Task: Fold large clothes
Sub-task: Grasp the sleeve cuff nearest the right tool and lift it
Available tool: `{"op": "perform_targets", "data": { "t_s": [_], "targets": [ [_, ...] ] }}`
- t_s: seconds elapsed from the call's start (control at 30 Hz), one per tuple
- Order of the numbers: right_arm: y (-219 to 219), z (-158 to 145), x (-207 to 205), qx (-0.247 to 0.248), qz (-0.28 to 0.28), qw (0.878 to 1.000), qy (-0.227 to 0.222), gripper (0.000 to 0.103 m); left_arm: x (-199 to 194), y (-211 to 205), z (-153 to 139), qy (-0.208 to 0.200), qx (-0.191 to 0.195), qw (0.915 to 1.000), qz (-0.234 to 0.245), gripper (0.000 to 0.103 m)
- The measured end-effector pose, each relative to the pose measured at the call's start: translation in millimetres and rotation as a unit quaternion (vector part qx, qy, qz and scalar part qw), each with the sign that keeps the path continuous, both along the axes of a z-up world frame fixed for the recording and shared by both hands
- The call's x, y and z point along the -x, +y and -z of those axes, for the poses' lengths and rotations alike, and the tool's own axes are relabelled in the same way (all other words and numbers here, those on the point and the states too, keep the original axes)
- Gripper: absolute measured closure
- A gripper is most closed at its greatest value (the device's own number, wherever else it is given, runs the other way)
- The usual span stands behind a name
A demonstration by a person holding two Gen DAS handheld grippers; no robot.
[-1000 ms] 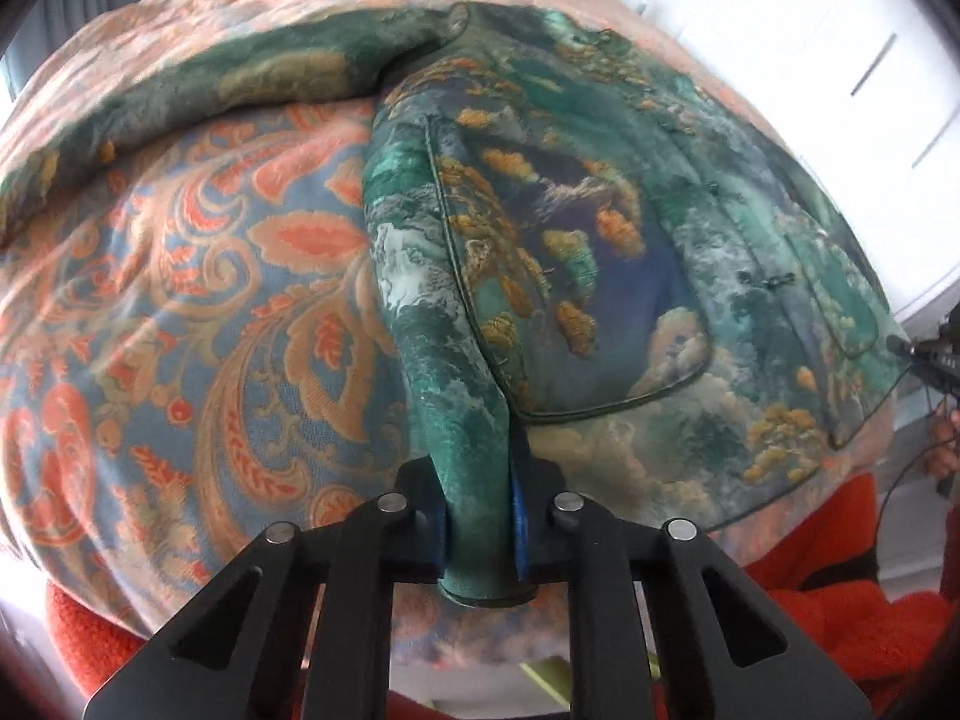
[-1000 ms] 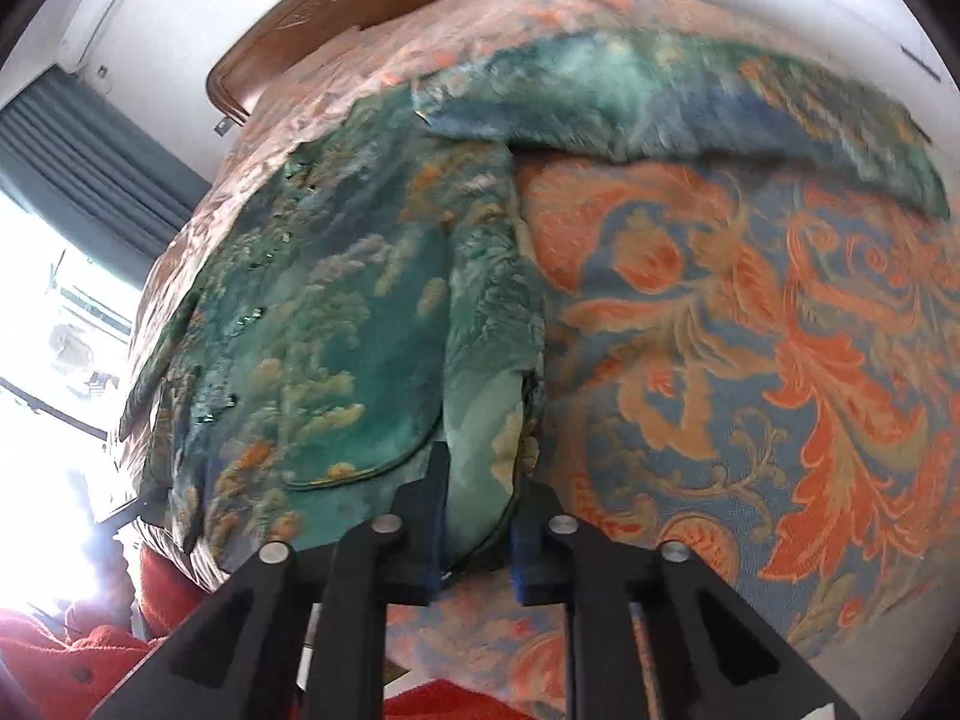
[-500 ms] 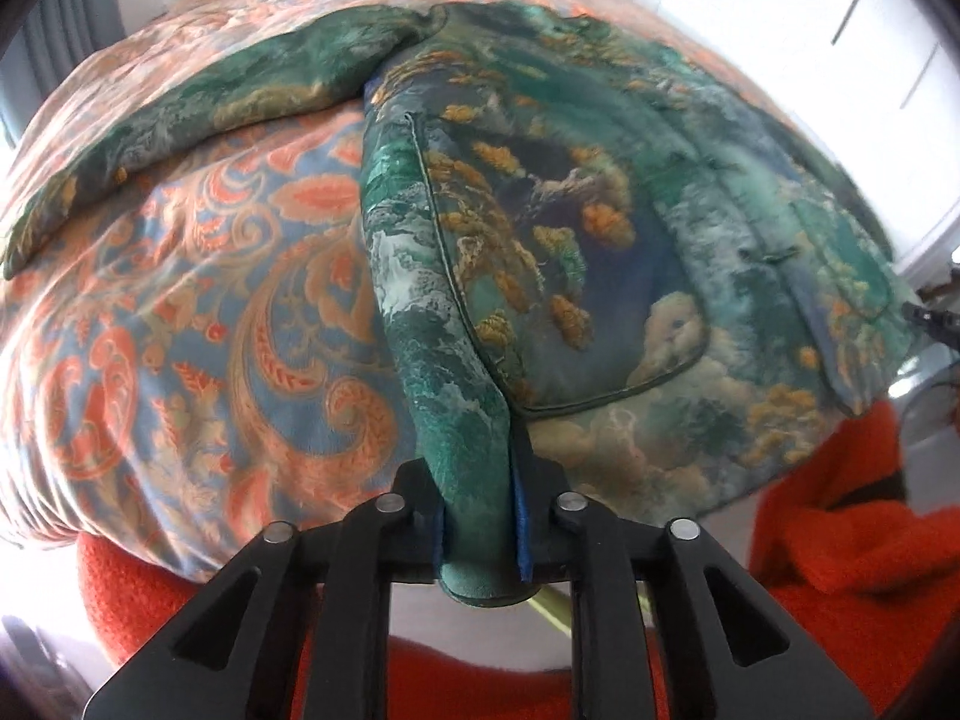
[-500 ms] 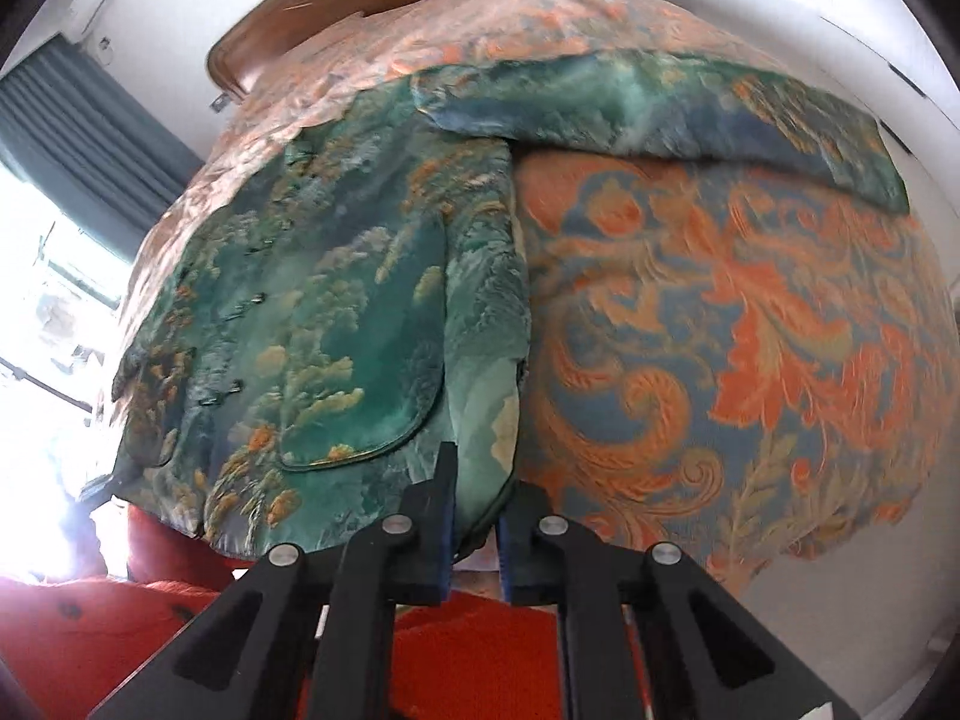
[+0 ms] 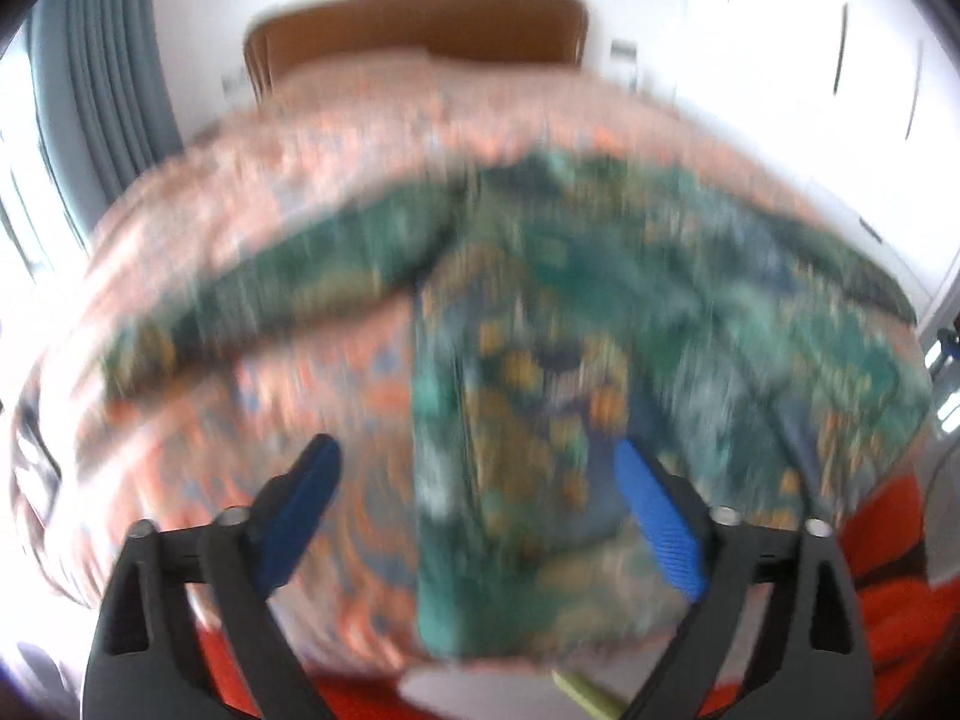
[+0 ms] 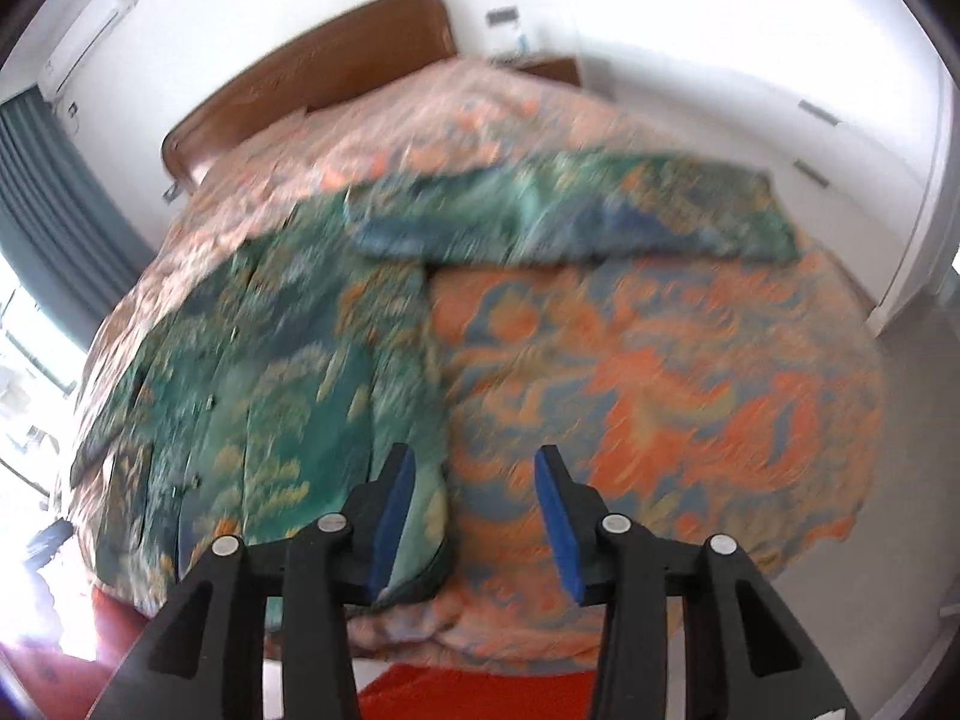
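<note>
While both views were smeared by motion, the green brocade jacket with gold and blue landscape print (image 5: 540,420) could be seen lying flat on the orange-and-blue paisley bedspread (image 6: 690,396), its body near the foot of the bed and its sleeves spread out sideways toward the brown wooden headboard (image 6: 312,66). The left gripper (image 5: 480,516) had just been opening, and its blue-padded jaws stood very wide, with the jacket's hem edge showing between them but neither pad touching it. The right gripper (image 6: 474,516) had also just been opening; its jaws stood at a moderate gap, and the other hem corner sat just beside its left pad (image 6: 393,510), seemingly no longer pinched, though blur made contact hard to rule out. Judging from the flat lie, the hem had been let go at the bed's near edge so the garment would rest smooth before any fold. The sleeves lay unfolded, so the folding proper looked barely begun. A next move would likely call for taking a sleeve or side edge and carrying it over the body, and loose, slippery cloth could slide off toward the red rug (image 6: 456,690) below
</note>
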State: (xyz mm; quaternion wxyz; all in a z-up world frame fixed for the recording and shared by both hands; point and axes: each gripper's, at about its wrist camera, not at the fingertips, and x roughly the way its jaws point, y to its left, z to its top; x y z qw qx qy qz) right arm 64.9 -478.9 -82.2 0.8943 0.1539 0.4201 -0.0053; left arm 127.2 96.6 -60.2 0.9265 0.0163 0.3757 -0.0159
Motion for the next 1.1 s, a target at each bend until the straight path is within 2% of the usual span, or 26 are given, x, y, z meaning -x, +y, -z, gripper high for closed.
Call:
{"op": "perform_targets", "data": {
  "t_s": [0.1, 0.17, 0.27, 0.37, 0.47, 0.63, 0.73, 0.87, 1.1],
  "targets": [
    [-14.0, -18.3, -12.7, 0.013, 0.03, 0.999, -0.024, 0.058, -10.1, -15.0, -32.1, -0.072, -0.015, 0.9973, -0.004, 0.0],
    [-25.8, -28.7, -19.9, 0.01, 0.047, 0.998, -0.041, 0.058, -17.0, -25.5, -42.4, -0.098, -0.015, 0.9951, 0.002, 0.0],
    [-49.1, -44.1, -37.0, -0.009, 0.082, 0.994, -0.067, 0.058, -27.9, -41.4, -42.3, -0.09, -0.005, 0.9959, 0.008, 0.0],
    [-81.3, -44.6, -53.3, -0.054, 0.127, 0.987, -0.087, 0.056, -30.9, -54.7, -32.2, -0.072, 0.002, 0.9974, 0.01, 0.0],
    [-121.0, -24.9, -61.8, -0.117, 0.183, 0.973, -0.085, 0.056, -30.0, -64.5, -20.9, -0.055, -0.006, 0.9984, 0.014, 0.0],
    [-174.6, 35.5, -70.3, -0.237, 0.259, 0.935, -0.055, 0.054, -24.5, -71.6, -14.1, -0.046, -0.034, 0.9983, 0.015, 0.0],
    [-194.8, 69.9, -74.7, -0.295, 0.295, 0.908, -0.046, 0.054, -23.9, -68.5, -15.4, -0.044, -0.03, 0.9986, 0.008, 0.0],
    [-211.8, 100.6, -81.9, -0.325, 0.342, 0.88, -0.047, 0.054, -26.1, -64.3, -14.5, -0.036, -0.023, 0.9991, -0.003, 0.0],
    [-229.2, 125.0, -105.5, -0.33, 0.382, 0.86, -0.078, 0.054, -27.4, -60.6, -8.9, -0.02, -0.025, 0.9994, -0.01, 0.0]
  ]
}}
